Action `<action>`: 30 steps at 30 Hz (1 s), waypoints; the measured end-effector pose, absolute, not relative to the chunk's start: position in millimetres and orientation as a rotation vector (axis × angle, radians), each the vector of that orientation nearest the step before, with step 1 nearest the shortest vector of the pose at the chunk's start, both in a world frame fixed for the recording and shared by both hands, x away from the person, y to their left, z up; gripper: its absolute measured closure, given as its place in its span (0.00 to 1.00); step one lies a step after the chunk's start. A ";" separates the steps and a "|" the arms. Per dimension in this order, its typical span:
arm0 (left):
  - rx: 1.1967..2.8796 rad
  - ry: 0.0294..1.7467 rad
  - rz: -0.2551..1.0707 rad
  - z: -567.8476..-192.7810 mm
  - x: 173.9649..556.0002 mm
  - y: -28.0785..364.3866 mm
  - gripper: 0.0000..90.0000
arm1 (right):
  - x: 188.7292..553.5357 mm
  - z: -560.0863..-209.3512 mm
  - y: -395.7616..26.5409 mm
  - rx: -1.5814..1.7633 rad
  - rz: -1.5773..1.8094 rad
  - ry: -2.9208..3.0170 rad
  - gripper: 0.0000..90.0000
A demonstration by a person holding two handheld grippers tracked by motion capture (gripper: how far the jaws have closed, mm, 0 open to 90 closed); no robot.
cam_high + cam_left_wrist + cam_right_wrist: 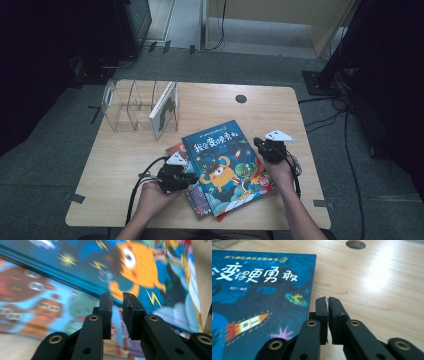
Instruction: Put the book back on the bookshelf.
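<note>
Book point(225, 167) with a blue cover lies on top of a loose pile of picture books point(197, 195) near the front edge of the tabletop point(115, 165), about midway between its left and right edges. Its cover carries large white Chinese characters; the part that reads clearly in the right gripper view is 变得更勇敢 point(259, 277), with a smaller line of yellow print above that is too small to read. Below the title are a rocket, a small planet, an orange one-eyed creature and a green one.

Left gripper point(186, 176) sits at the pile's left edge, its jaws a narrow gap apart with nothing between them in its own view, the covers blurred just beyond. Right gripper point(261, 145) is at the book's right edge near the upper corner; its jaws are all but together, empty, over bare wood just beside the cover.

Toward the back left corner stands a clear rack point(125, 107) with dividers, one book point(164, 111) upright in its right-hand slot. A round hole point(241, 98) lies near the back edge. Cables point(330, 112) trail over the grey floor to the right
</note>
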State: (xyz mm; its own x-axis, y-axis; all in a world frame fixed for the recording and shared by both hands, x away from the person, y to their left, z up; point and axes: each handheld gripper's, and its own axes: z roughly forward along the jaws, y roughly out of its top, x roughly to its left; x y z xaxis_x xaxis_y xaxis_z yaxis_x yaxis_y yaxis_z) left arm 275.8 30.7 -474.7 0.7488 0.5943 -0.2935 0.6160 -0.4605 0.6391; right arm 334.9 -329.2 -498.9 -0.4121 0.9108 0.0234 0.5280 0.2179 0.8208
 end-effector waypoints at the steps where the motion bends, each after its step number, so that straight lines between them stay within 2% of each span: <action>1: 2.181 0.909 -0.020 -472.8 279.4 34.6 0.83 | 332.9 -497.9 -330.9 1.339 1.085 2.043 0.94; 4: 2.170 0.934 -0.010 -469.3 291.5 42.8 0.74 | 323.8 -497.3 -331.2 1.314 1.070 2.092 0.86; 7: 2.171 0.934 0.000 -468.7 302.7 46.0 0.67 | 315.3 -497.2 -330.8 1.316 1.080 2.106 0.74; 9: 2.181 0.922 0.014 -468.6 312.1 47.0 0.59 | 309.3 -496.8 -330.2 1.341 1.071 2.115 0.61; 17: 2.194 0.904 -0.009 -470.3 337.5 51.4 0.50 | 284.6 -498.4 -329.0 1.358 1.110 2.132 0.54; 19: 2.174 0.908 -0.022 -471.7 345.3 53.5 0.47 | 276.0 -498.9 -328.8 1.359 1.111 2.132 0.50; 23: 2.157 0.908 0.035 -472.0 353.3 56.5 0.50 | 267.8 -499.2 -329.6 1.370 1.119 2.143 0.47; 30: 2.154 0.892 0.004 -475.6 374.2 60.0 0.47 | 249.6 -500.0 -331.0 1.374 1.133 2.152 0.45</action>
State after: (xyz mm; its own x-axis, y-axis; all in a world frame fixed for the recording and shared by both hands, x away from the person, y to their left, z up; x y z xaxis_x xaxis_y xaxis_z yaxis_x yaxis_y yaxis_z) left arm 374.2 60.0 -475.6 0.7525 0.5987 -0.2744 0.5959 -0.4416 0.6707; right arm 249.6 -331.0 -500.0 -0.4702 0.8738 0.1241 0.5969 0.2113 0.7740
